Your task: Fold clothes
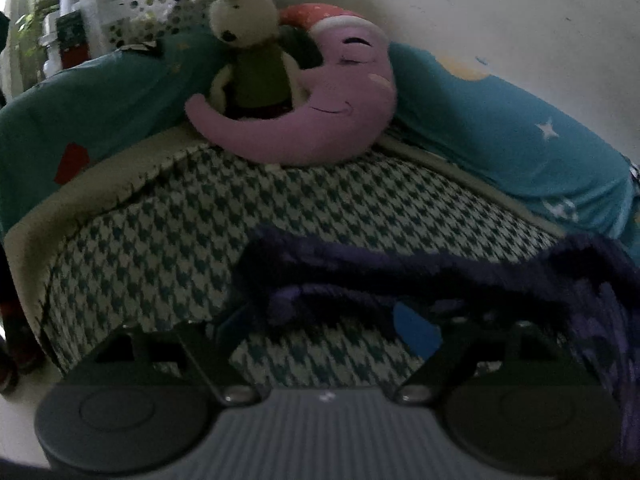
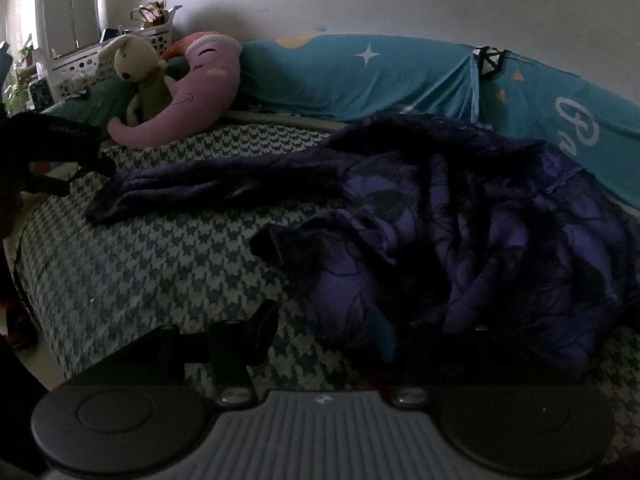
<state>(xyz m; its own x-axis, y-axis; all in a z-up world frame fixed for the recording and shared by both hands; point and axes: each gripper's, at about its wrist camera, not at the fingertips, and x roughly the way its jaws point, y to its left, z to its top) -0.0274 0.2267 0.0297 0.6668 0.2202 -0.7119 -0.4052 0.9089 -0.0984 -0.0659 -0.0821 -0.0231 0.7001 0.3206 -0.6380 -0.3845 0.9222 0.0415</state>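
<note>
A dark purple patterned garment [image 2: 460, 216] lies crumpled on the houndstooth bed cover [image 2: 160, 256]. One long sleeve [image 2: 208, 188] stretches left across the bed. In the left wrist view the garment [image 1: 420, 276] drapes across just ahead of my left gripper [image 1: 324, 332]. Its jaws are apart, with a blue pad [image 1: 416, 332] showing under the cloth edge. My right gripper [image 2: 324, 332] is open at the garment's near edge; the right finger with its blue pad [image 2: 384, 336] lies under or against the cloth, the left finger [image 2: 248, 332] on bare cover. The left gripper also shows at the far left in the right wrist view [image 2: 68, 160], beside the sleeve end.
A pink moon pillow [image 1: 320, 120] and a cream rabbit plush [image 1: 248, 44] sit at the head of the bed. A teal quilt [image 2: 360, 76] runs along the white wall. White baskets [image 1: 136, 4] and plants stand at the far left. The bed's left edge drops to the floor.
</note>
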